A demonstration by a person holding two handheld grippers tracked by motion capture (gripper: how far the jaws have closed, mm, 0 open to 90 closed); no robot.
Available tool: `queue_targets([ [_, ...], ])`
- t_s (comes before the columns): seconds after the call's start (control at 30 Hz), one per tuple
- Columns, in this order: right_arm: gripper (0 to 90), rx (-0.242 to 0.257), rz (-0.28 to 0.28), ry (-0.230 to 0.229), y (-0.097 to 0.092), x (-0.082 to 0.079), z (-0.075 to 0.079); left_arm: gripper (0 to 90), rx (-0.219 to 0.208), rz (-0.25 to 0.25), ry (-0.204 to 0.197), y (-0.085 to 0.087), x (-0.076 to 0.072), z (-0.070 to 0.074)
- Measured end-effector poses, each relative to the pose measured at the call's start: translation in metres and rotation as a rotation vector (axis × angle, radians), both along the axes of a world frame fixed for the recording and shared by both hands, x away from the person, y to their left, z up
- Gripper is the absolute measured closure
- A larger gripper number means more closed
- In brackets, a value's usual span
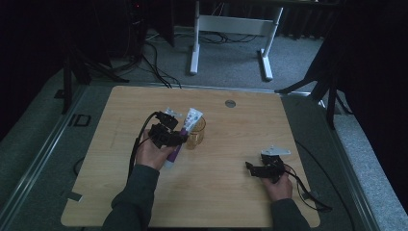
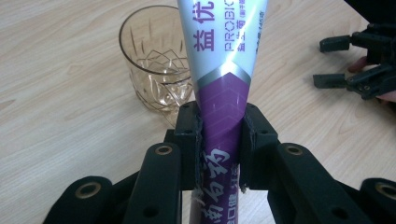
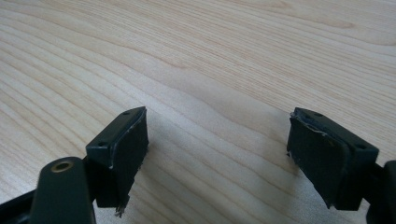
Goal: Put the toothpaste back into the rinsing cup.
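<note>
Toothpaste tube (image 2: 224, 93) sits clamped in left gripper (image 2: 219, 140), seemingly touching glass (image 2: 154, 60).

The high view looks forward and down on the whole worktop (image 1: 216, 192); each claw view rides close along its own jaws — the left one shares the glass (image 2: 156, 56) with it.

Toothpaste tube (image 2: 223, 93): purple lower body, white upper part with purple lettering, silver chevron band between; clamped at its purple part, flat crimped end leaning over the glass rim. Amber cut-pattern glass tumbler (image 2: 156, 60): upright on the wooden table, empty, just beside the tube.
</note>
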State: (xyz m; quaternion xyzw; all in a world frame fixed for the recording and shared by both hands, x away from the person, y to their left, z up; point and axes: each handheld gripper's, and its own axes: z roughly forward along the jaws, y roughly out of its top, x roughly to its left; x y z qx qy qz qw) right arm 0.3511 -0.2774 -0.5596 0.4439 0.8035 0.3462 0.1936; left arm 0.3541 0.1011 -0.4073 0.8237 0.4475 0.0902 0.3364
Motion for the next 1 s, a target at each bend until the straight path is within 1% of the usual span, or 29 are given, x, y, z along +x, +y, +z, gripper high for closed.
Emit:
queue_targets([
  [0.2, 20.5, 0.001, 0.000, 0.000, 0.000, 0.000, 0.000, 72.2, -0.001, 0.014, -0.010, 0.002, 0.001, 0.001],
  [0.23, 20.5, 0.001, 0.000, 0.000, 0.000, 0.000, 0.000, 72.2, -0.007, 0.026, -0.017, 0.004, 0.002, 0.002],
  [0.33, 20.5, 0.000, 0.000, 0.000, 0.000, 0.000, 0.000, 72.2, -0.009, 0.035, -0.029, 0.006, 0.003, 0.003],
  [0.57, 20.5, 0.000, 0.000, 0.000, 0.000, 0.000, 0.000, 72.2, -0.017, 0.055, -0.077, 0.007, 0.004, 0.003],
  [0.6, 20.5, 0.000, 0.000, 0.000, 0.000, 0.000, 0.000, 72.2, -0.017, 0.055, -0.077, 0.007, 0.004, 0.003],
  [0.63, 20.4, 0.000, 0.000, 0.000, 0.000, 0.000, 0.000, 72.2, -0.021, 0.061, -0.094, 0.008, 0.005, 0.004],
  [0.67, 20.4, 0.000, 0.000, 0.000, 0.000, 0.000, 0.000, 72.2, -0.021, 0.061, -0.094, 0.008, 0.005, 0.004],
  [0.7, 20.5, 0.000, 0.000, 0.000, 0.000, 0.000, 0.000, 72.2, -0.023, 0.063, -0.105, 0.009, 0.005, 0.004],
  [0.87, 20.5, 0.000, 0.000, 0.000, 0.000, 0.000, 0.000, 72.2, -0.035, 0.070, -0.127, 0.011, 0.006, 0.006],
  [0.97, 20.5, 0.000, 0.000, 0.000, 0.000, 0.000, 0.000, 72.2, -0.034, 0.071, -0.136, 0.012, 0.006, 0.007],
  [1.0, 20.5, 0.000, 0.000, 0.000, 0.000, 0.000, 0.000, 72.2, -0.047, 0.080, -0.145, 0.013, 0.007, 0.007],
])
